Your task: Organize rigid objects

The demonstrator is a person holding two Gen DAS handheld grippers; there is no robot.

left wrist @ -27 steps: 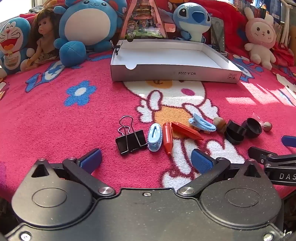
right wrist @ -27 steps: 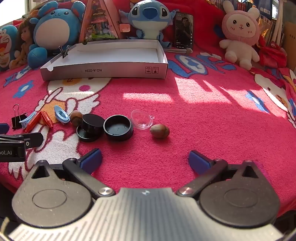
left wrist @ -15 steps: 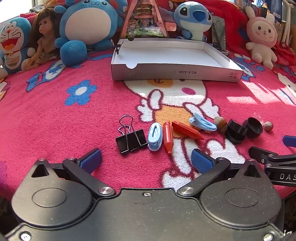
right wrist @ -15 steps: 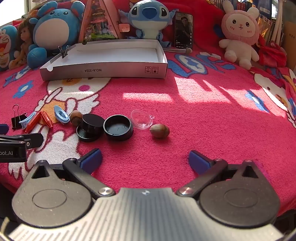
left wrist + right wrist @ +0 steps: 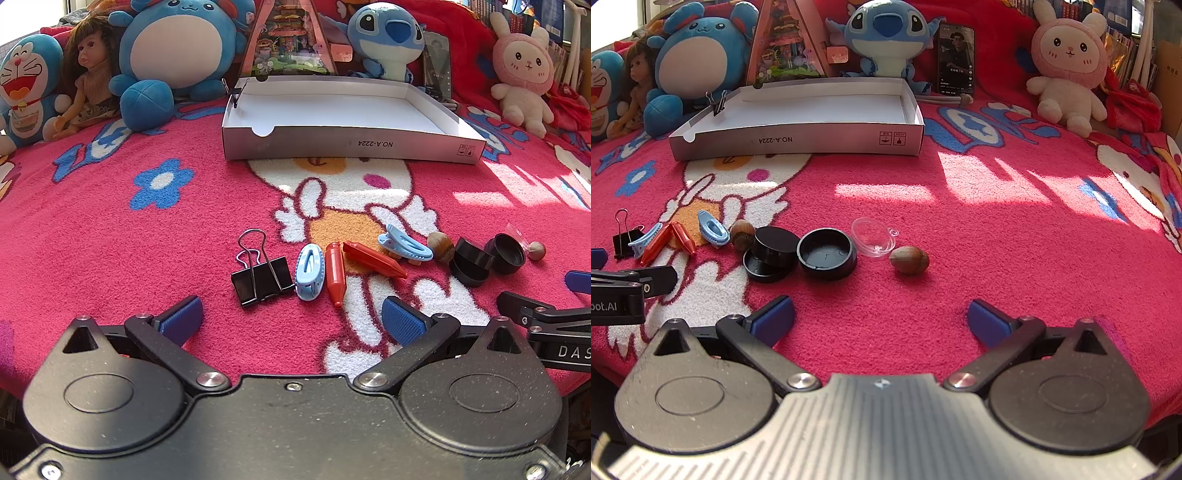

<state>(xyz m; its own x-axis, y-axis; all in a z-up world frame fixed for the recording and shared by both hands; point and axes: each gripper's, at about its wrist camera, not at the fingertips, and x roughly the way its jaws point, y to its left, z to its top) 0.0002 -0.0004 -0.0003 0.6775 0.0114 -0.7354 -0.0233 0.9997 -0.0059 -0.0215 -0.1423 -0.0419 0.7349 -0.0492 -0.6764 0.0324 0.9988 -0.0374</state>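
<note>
Rigid objects, strung in a loose row on the pink blanket [image 5: 92,236], just ahead of both claws: none yet in the white box [image 5: 347,142], which waits empty and open-topped well beyond the row, presumably as the place to gather them. Nearest ahead of the left gripper [image 5: 291,319], between its spread pads, a black binder clip [image 5: 260,278], touching or just beside a light blue clip [image 5: 309,272] and a red pen-like piece [image 5: 335,271]; a second red piece [image 5: 373,259] and another blue clip [image 5: 404,245] further to its right. Ahead and left of the right gripper [image 5: 881,319], two black caps stacked askew [image 5: 770,254], a black lid lying hollow side up [image 5: 826,255], a clear plastic dome [image 5: 873,236] and two acorn-like nuts [image 5: 909,259], one by the caps, one just ahead of the claw's middle.

Both claws wide apart, gripping nothing, pads clear of every item. Both tilted down toward the blanket, side by side, short of the row, seemingly poised for a first pick.
</note>
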